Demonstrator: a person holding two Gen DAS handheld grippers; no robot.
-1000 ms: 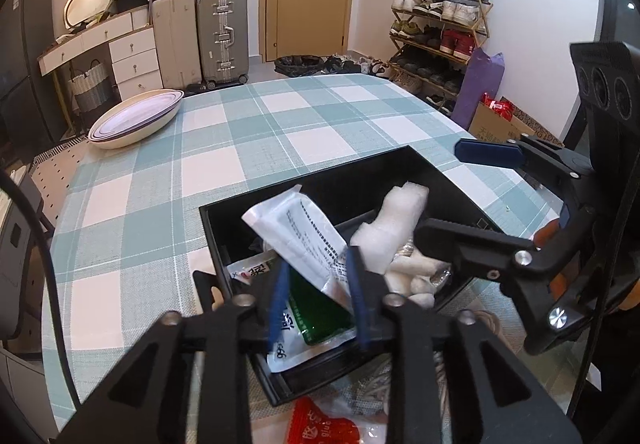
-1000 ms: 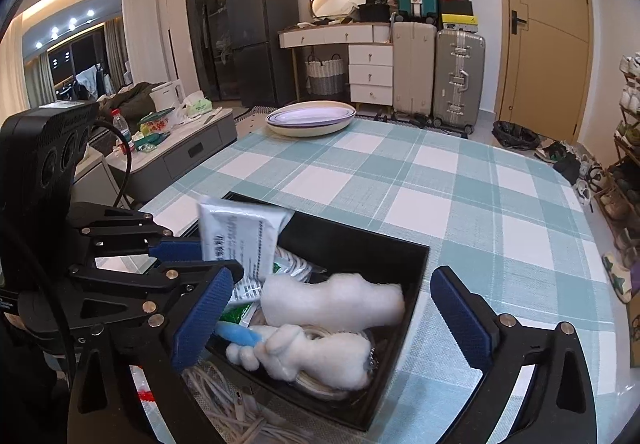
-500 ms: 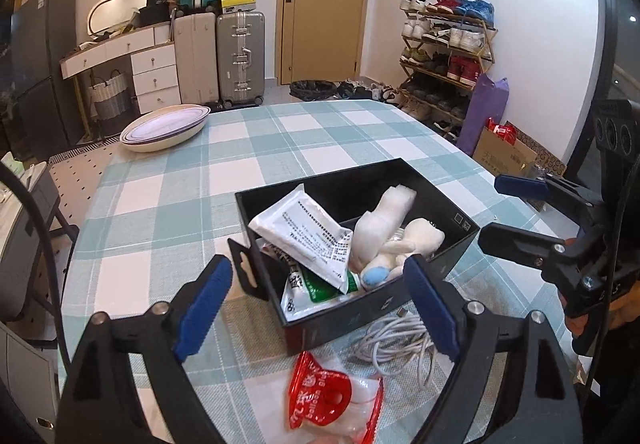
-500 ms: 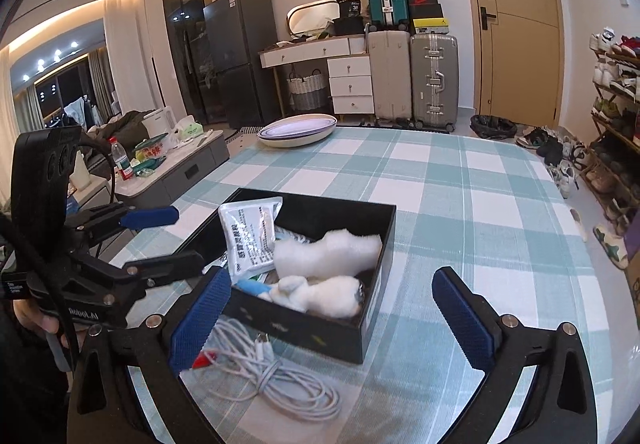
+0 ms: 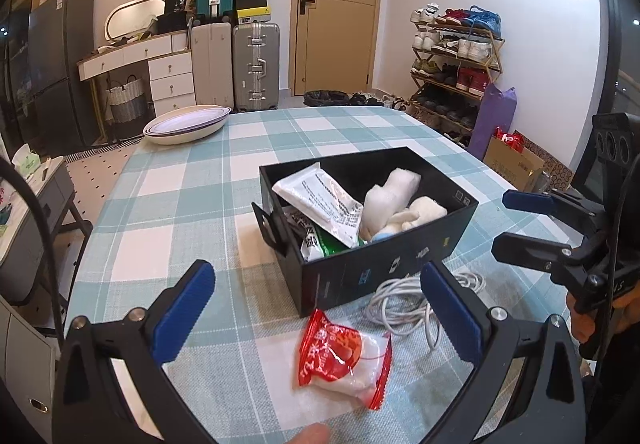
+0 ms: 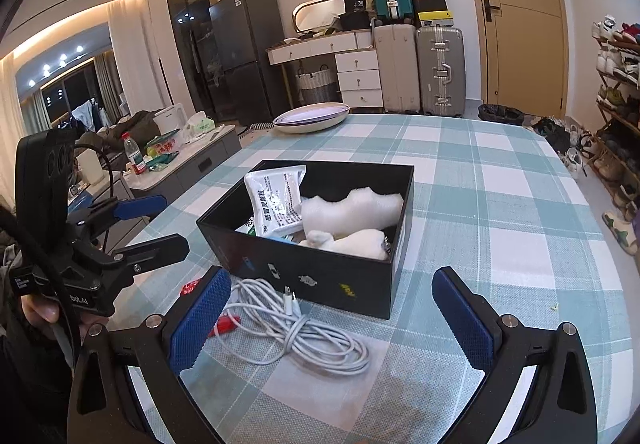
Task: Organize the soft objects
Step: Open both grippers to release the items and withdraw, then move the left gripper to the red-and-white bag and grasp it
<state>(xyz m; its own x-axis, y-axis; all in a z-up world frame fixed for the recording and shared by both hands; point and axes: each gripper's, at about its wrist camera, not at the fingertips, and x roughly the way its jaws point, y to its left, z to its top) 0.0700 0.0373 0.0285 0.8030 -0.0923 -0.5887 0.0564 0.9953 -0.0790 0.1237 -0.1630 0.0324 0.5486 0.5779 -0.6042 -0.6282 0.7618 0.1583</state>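
Your left gripper point(image 5: 316, 316) fills the bottom of its own view, and its blue-padded jaws are opening to their widest with nothing pressed between the pads. Low in that frame, right between them, lies the red-and-clear crinkly plastic snack packet point(image 5: 344, 356) on the teal-and-white checked tablecloth point(image 5: 180, 203). It sits flat, its long axis slanting from upper left to lower right, so the pads already straddle it roughly across its shorter side.

Your right gripper point(image 6: 332, 320) is also spread wide and holds nothing. In its view the coiled white charging cable point(image 6: 304, 328) lies between its jaws, just in front of the box, while only a red sliver of the packet peeks out behind its left pad, at lower left.

So the left hand is the nearer one for the packet, I judge: it needs only a short drop and a squeeze, whereas the right would have to cross over the cable.

Further up, in mid-frame of both views, stands the open black rectangular cardboard box point(image 5: 400, 264). It already holds a white printed plastic pouch point(image 5: 320, 199) leaning at its left end and white plush toys point(image 5: 392, 199) to the right. The packet lies just outside its near wall, touching or nearly so; I cannot tell which.
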